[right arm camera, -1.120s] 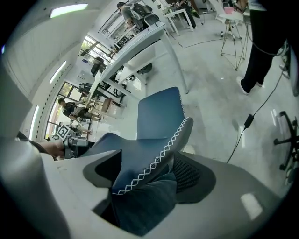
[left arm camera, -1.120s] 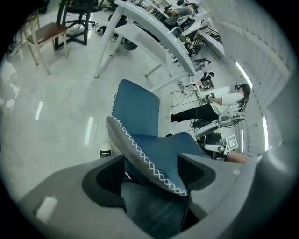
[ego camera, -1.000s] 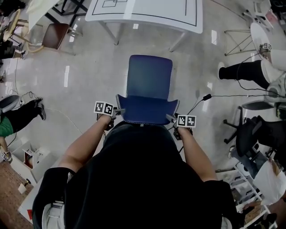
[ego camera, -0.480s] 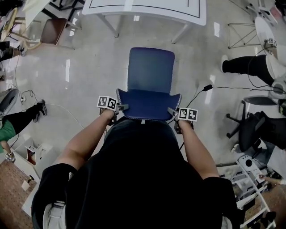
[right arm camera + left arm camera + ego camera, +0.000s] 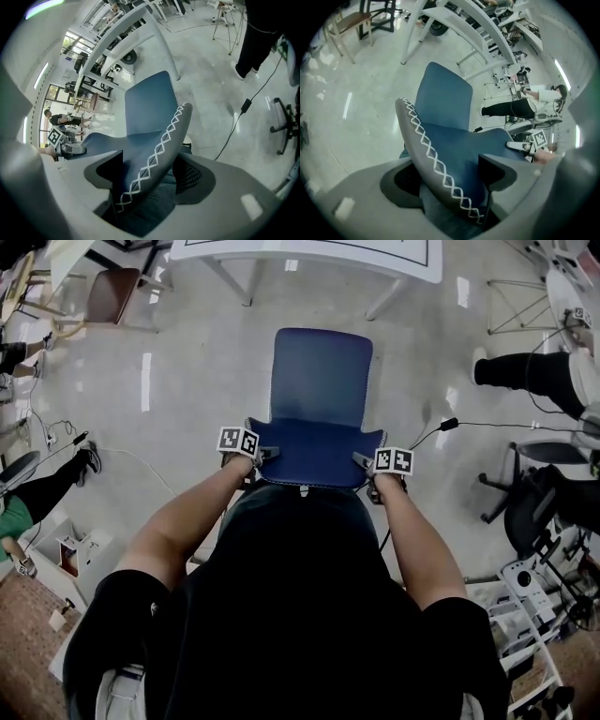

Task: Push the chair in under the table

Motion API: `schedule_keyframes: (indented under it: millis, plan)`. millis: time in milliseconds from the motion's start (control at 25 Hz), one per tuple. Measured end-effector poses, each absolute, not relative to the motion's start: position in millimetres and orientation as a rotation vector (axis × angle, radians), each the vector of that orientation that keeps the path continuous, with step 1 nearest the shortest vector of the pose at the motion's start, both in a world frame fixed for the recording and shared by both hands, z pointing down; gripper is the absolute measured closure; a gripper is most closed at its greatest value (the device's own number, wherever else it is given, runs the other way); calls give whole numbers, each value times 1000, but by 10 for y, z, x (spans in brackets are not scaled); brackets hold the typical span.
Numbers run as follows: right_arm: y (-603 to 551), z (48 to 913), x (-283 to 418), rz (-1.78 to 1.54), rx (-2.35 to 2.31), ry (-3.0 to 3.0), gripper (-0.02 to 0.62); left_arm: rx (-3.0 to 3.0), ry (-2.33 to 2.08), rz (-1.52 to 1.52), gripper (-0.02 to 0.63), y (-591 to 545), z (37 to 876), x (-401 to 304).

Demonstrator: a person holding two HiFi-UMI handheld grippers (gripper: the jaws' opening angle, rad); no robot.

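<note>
blue chair [image 5: 321, 381] back sits in our wide left gripper [image 5: 269, 454] and right gripper [image 5: 359, 460], its jaws just closing; next we push.

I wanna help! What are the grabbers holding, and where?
Nothing clamped yet: left gripper and right gripper straddle top corners of the blue chair backrest; the right's jaws have just been closing.

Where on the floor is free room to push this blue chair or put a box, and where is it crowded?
Bare floor lies between the blue chair and the white table, and left of the chair up to the thin cable. The right side is crowded: a black cable, a person's leg, an office chair.
</note>
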State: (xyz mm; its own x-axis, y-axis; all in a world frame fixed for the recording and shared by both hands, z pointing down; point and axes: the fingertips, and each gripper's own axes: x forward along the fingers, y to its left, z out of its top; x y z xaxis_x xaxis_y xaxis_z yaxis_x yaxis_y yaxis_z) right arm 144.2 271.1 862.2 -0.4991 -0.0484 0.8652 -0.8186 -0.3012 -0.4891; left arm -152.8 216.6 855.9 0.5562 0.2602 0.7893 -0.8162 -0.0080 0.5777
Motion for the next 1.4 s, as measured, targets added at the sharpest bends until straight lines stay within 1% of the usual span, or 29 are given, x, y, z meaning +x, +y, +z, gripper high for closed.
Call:
schedule_keyframes:
  millis: [160, 400, 760, 1040, 1200, 1280, 1400]
  plan:
    - [2684, 8714, 1384, 1838, 1062, -1362, 242, 1303, -528, 915, 123, 2177, 8620, -1531]
    - [2666, 8689, 1429, 1883, 1035, -1399, 241, 1293, -561, 882, 123, 2145, 8672, -1497]
    - [2726, 8536, 1415, 1941, 975, -1427, 255, 1283, -613, 792, 123, 2242, 8495, -1481]
    - [2677, 8508, 1425, 1897, 961, -1505, 291, 1339, -612, 815, 124, 2223, 8453, -1413]
    - [2545, 8581, 1577, 1890, 1035, -1451, 342, 1341, -632, 862, 126, 2172, 8488, -1292]
    - [2490, 8587, 1668, 1879, 1074, -1437, 358, 1330, -652, 827, 126, 2169, 8476, -1220]
    - [2292, 8547, 1747, 1854, 1069, -1463, 362, 1321, -700, 757, 127, 2045, 8427, -1157]
